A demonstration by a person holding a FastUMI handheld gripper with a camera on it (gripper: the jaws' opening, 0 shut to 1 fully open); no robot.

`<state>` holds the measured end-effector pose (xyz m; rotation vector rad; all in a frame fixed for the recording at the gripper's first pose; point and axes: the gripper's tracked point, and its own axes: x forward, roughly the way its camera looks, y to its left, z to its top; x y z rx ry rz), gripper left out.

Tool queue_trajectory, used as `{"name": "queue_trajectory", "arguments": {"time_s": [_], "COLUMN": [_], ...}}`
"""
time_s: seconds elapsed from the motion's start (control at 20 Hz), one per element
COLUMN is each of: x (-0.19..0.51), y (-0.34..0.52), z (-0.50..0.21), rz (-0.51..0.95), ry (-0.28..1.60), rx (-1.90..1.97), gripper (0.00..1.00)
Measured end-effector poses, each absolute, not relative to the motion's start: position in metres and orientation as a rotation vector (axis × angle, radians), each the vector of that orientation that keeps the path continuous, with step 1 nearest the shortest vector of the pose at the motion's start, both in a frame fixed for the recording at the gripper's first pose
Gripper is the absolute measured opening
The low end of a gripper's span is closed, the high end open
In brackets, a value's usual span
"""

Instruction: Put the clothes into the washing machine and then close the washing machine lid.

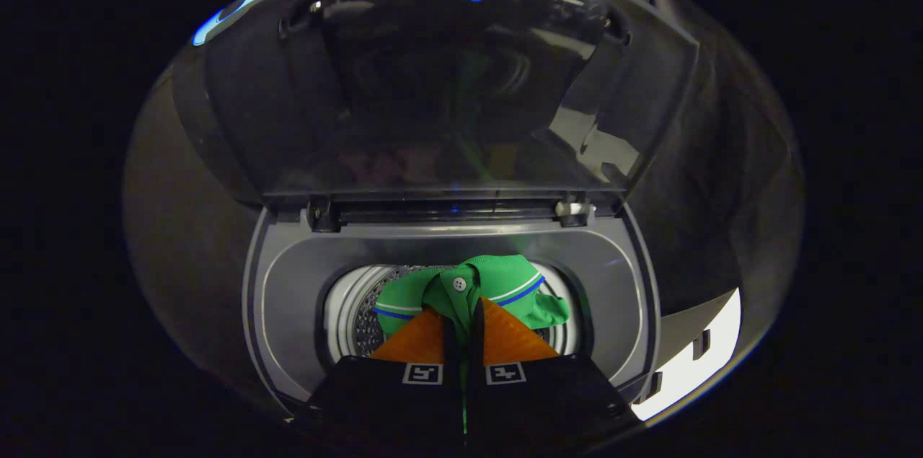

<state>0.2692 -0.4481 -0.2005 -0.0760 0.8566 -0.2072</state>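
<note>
Fingers of the gripper (462, 314) are pressed nearly together, pinching the green shirt (472, 288) by its collar. Shirt hangs over the mouth of the drum (353, 314) of the washing machine (288, 285). Beyond, the lid (447, 90) stands raised and open.

Dim booth, black cloth wall (728, 155) hanging in soft folds behind and to both sides, darkness over most of the scene, one bright white patch (696, 364) low on the right, small dark shapes against it
</note>
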Motion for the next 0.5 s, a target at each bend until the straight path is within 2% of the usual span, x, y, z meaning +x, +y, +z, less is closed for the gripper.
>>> {"name": "queue_trajectory", "arguments": {"time_s": [0.5], "x": [0.273], "y": [-0.450], "z": [-0.261], "rz": [-0.167], "ry": [0.962], "rx": [-0.075], "gripper": [0.07]}}
